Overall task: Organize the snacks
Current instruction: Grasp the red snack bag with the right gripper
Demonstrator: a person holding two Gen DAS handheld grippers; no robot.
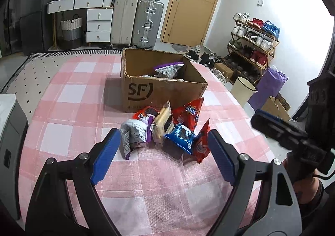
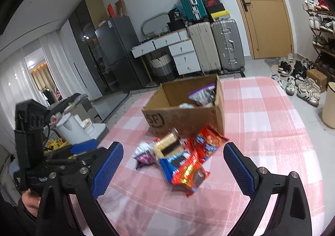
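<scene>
**Reaching for the snack pile in front of the box**

I am working in a cluttered room, suitcases [image 1: 136,22] and a wooden door [image 1: 194,1] against the far wall, over a desk [image 1: 69,98] covered in a pink checked cloth. A small heap of snack packets [image 1: 167,129] is lying just ahead of my left hand-held gripper [image 1: 163,152], framed between its blue pads [image 1: 104,156], which are standing spread wide with nothing pinched. Beyond the heap, nearly touching it, the open cardboard box [image 1: 163,89] is sitting with a purple-topped packet [image 1: 169,68] already inside. My right hand-held gripper [image 2: 173,164] is hovering over the same heap from the other side, jaws spread and empty, a red packet [image 2: 190,175] lying nearest between its fingers.

I am judging this as the approach to the next pick: several packets are waiting outside the box. Next I am needing to choose one packet at the edge of the heap, lower around it alone and close gently, since the wrappers overlap and look slippery.
</scene>
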